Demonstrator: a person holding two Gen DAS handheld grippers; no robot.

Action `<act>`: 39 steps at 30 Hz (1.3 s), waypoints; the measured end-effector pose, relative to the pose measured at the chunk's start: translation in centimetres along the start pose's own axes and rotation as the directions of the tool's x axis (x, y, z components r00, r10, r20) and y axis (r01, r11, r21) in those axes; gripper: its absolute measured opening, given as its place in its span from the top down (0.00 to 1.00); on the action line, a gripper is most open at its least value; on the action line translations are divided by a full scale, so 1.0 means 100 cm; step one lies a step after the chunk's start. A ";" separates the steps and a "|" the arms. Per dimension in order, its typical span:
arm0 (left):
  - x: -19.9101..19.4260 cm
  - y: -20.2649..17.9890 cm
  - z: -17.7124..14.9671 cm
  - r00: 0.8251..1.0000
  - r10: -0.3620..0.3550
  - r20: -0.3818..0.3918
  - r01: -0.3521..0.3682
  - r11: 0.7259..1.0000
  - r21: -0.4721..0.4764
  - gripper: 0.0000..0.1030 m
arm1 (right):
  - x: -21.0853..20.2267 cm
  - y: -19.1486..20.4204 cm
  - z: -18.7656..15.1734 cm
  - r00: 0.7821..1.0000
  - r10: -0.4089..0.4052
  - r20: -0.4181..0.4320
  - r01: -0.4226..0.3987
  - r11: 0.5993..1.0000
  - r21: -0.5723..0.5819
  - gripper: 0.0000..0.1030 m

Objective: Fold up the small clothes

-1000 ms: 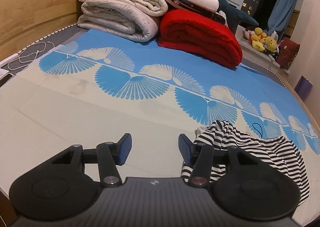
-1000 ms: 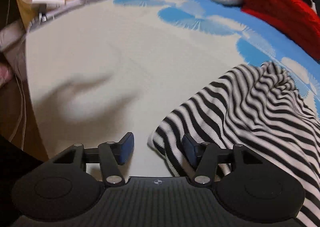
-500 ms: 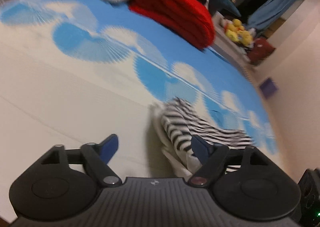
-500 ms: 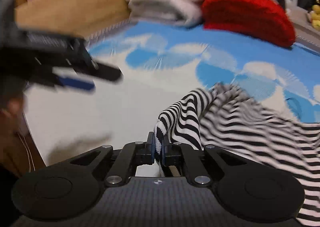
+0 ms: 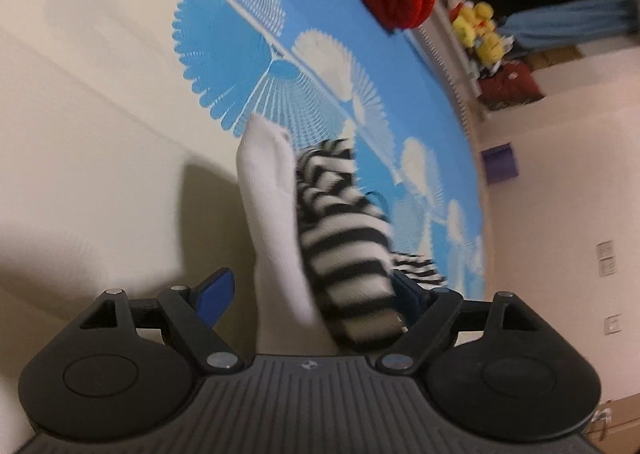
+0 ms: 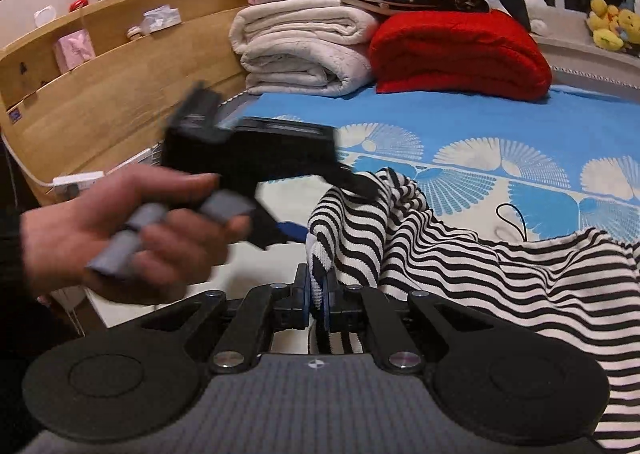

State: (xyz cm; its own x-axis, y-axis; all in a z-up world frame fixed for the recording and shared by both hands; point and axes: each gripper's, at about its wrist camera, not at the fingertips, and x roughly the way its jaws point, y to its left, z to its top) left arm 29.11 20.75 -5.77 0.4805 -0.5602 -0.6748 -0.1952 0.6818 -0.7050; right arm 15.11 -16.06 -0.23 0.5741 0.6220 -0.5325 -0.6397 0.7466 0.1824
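Observation:
A black-and-white striped garment (image 6: 460,254) lies crumpled on the bed's cream and blue sheet (image 6: 500,126). My right gripper (image 6: 318,304) is shut on its near edge and holds that edge lifted. In the left wrist view my left gripper (image 5: 316,294) is open, with a raised fold of the same striped garment (image 5: 344,250), white inside showing, standing between its fingers. The left gripper also shows in the right wrist view (image 6: 320,206), held by a hand (image 6: 120,230), its fingers against the garment's raised edge.
At the head of the bed lie a stack of folded cream blankets (image 6: 304,50) and a red folded blanket (image 6: 460,54). A wooden headboard shelf (image 6: 100,66) runs along the left. Yellow plush toys (image 6: 612,28) sit on a ledge at the right.
My right gripper closed on the garment's near edge and lifted it. My left gripper swung right and moved in, so a raised fold now stands between its open fingers.

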 end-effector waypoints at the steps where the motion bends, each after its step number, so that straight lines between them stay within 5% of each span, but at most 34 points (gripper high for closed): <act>1: 0.005 -0.001 0.000 1.000 0.011 0.003 -0.011 1.000 0.018 0.34 | -0.003 0.001 0.000 1.000 0.005 0.002 -0.005 1.000 -0.001 0.95; 2: 0.007 -0.004 0.000 1.000 0.010 0.016 -0.011 0.999 0.051 0.53 | -0.003 0.002 0.000 1.000 0.008 -0.001 -0.008 1.000 -0.004 0.95; 3: 0.007 -0.007 0.000 0.999 0.029 0.027 -0.031 0.996 0.089 0.85 | -0.002 0.003 0.001 1.000 0.011 -0.009 -0.011 1.000 -0.006 0.95; 4: 0.003 -0.007 0.001 0.998 0.046 0.047 -0.051 0.993 0.107 0.89 | 0.001 0.004 0.002 1.000 0.017 -0.014 -0.017 1.000 -0.006 0.95; 7: -0.025 0.002 0.004 0.994 0.027 0.107 -0.036 0.995 0.088 0.90 | 0.006 0.016 0.006 0.998 0.066 0.000 -0.066 0.998 -0.007 0.95; 10: -0.068 -0.001 0.005 0.981 -0.013 0.194 -0.013 0.991 0.132 0.91 | 0.002 0.036 0.018 0.976 0.193 0.102 -0.194 0.981 -0.001 0.95; 14: -0.106 0.000 -0.006 0.959 0.029 0.281 -0.084 0.979 0.186 0.91 | 0.003 0.049 0.029 0.944 0.290 0.160 -0.300 0.953 0.040 0.95; 18: -0.095 0.011 -0.002 0.962 0.138 0.235 -0.167 0.980 0.108 0.90 | 0.009 0.046 0.024 0.968 0.234 0.094 -0.240 0.968 0.066 0.95; 23: -0.083 -0.044 -0.009 0.966 0.031 0.258 -0.079 0.981 0.176 0.90 | -0.025 0.016 0.021 0.978 0.151 0.146 -0.172 0.974 0.145 0.95; 26: -0.070 -0.087 -0.020 0.963 -0.087 0.254 0.025 0.971 0.238 0.72 | -0.067 -0.013 0.018 0.972 0.056 0.227 -0.107 0.970 0.217 0.95; 28: -0.067 -0.113 -0.028 0.944 -0.203 0.261 0.128 0.952 0.276 0.27 | -0.100 -0.035 0.012 0.955 -0.052 0.292 -0.035 0.958 0.284 0.95; 30: -0.071 -0.134 -0.040 0.899 -0.318 0.300 0.206 0.913 0.351 0.17 | -0.134 -0.065 0.002 0.928 -0.192 0.319 0.065 0.927 0.368 0.96; 31: -0.071 -0.141 -0.045 0.891 -0.337 0.305 0.209 0.899 0.384 0.17 | -0.147 -0.079 -0.006 0.918 -0.254 0.306 0.112 0.903 0.414 0.96; 34: -0.052 -0.151 -0.055 0.930 -0.283 0.236 0.162 0.889 0.428 0.25 | -0.162 -0.128 -0.034 0.903 -0.411 0.121 0.285 0.787 0.547 0.96; 36: -0.036 -0.152 -0.059 0.966 -0.180 0.186 0.076 0.883 0.463 0.30 | -0.152 -0.160 -0.056 0.907 -0.417 -0.063 0.370 0.715 0.593 0.95; 39: -0.012 -0.145 -0.068 0.992 -0.043 0.117 -0.024 0.857 0.515 0.38 | -0.146 -0.181 -0.072 0.867 -0.462 -0.188 0.472 0.642 0.604 0.90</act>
State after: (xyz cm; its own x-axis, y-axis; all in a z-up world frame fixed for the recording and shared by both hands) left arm 25.55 8.36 3.81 0.5852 -0.5298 -0.6139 0.2612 0.8398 -0.4759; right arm 14.71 -40.35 -1.70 0.6972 0.1504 -0.7009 0.1689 0.9157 0.3645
